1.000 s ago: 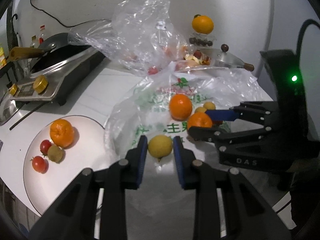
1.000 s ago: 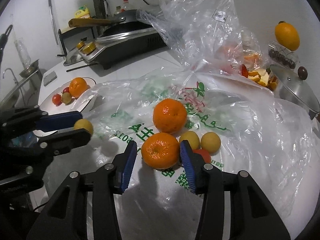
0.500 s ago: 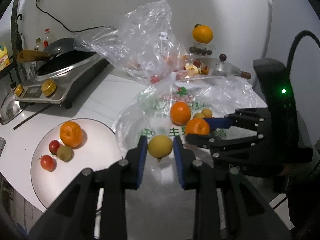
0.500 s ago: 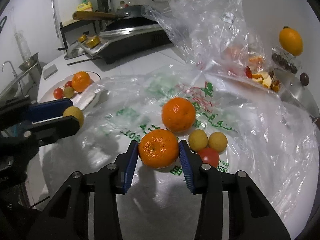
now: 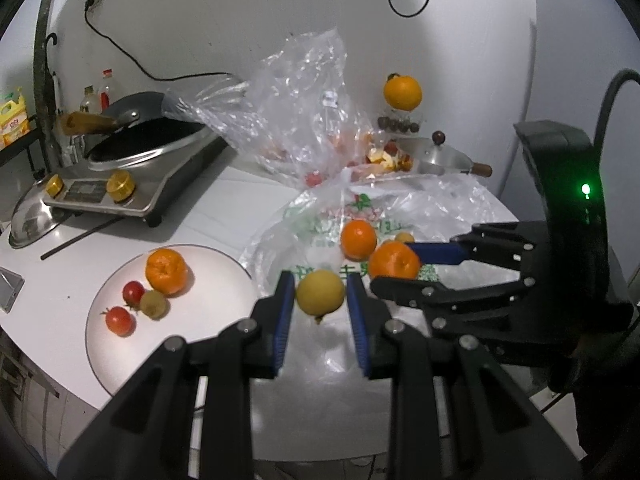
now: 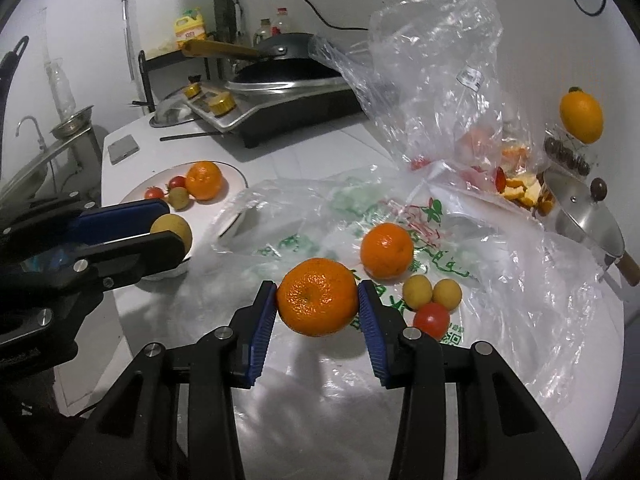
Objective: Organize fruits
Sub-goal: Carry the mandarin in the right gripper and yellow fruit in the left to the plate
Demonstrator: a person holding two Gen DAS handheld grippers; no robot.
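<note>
Left wrist view: both grippers carry a fruit, lifted off the bag, transfer step in hand.

Left wrist view, left to right: white plate [image 5: 100,344] at lower left holds a mandarin [image 5: 166,271], two cherry tomatoes and a small greenish fruit; left gripper [image 5: 320,300] at centre has its jaws narrow, clamped on the yellow fruit [image 5: 320,291]; right gripper [image 5: 400,266] at right pinches the orange [image 5: 394,260] over the printed plastic bag [image 5: 452,200]. Right wrist view: orange [image 6: 318,297] sits squeezed between the blue pads [image 6: 263,330], clear of the bag, with a second orange [image 6: 386,250], two small yellow fruits and a tomato left on it. Next, likely: swing both toward the plate, lower onto bare spots, release gently so nothing rolls.
</note>
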